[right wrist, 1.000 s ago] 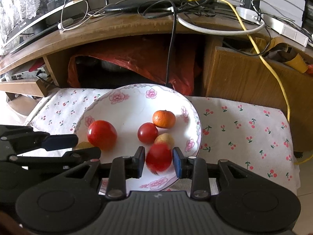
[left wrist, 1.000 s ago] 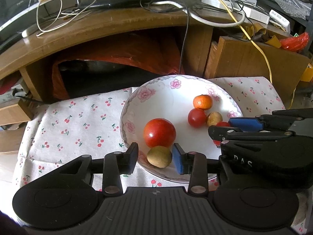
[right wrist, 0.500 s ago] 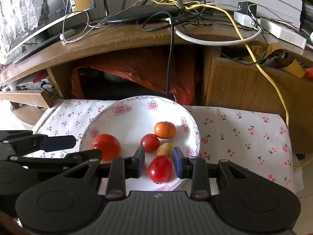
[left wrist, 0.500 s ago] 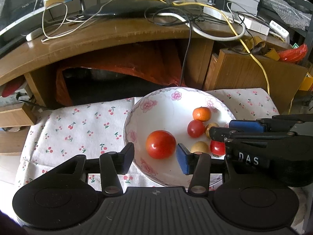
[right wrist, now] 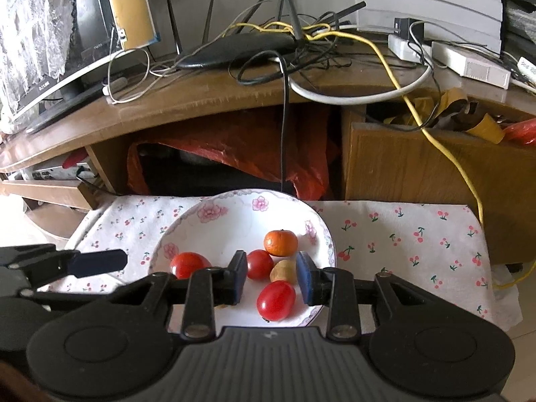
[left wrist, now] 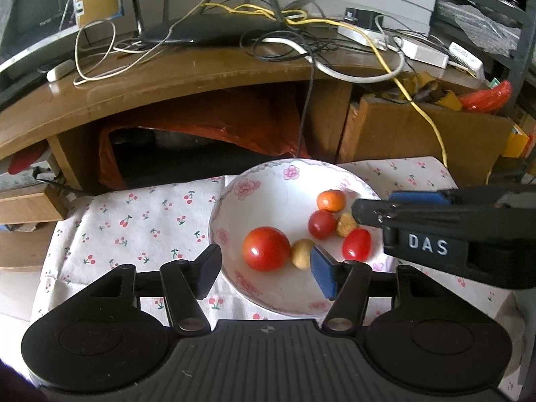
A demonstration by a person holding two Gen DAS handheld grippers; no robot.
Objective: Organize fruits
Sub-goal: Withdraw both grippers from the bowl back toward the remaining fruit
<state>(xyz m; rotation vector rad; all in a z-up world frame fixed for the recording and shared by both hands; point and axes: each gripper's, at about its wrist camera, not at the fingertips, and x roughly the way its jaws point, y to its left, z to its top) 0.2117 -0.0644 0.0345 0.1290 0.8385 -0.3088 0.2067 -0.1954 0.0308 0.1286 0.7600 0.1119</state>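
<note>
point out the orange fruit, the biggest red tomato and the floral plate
orange fruit (right wrist: 280,243), right wrist view, middle of its top skin
biggest red tomato (left wrist: 266,248), left wrist view, centre of its rounded face
floral plate (left wrist: 246,188), left wrist view, pink flower on its far-left rim

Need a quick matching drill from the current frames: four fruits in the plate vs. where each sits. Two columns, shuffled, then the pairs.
Things:
1. large red tomato
2. orange tangerine
3. oval red tomato
4. tan fruit by the left gripper's blue pad

Places:
A. farthest back in the plate
B. just in front of the open right gripper
C. touching the large red tomato's right side
D. leftmost fruit, ahead of the open left gripper

Pairs: 1-D, 2-A, 3-B, 4-C
</note>
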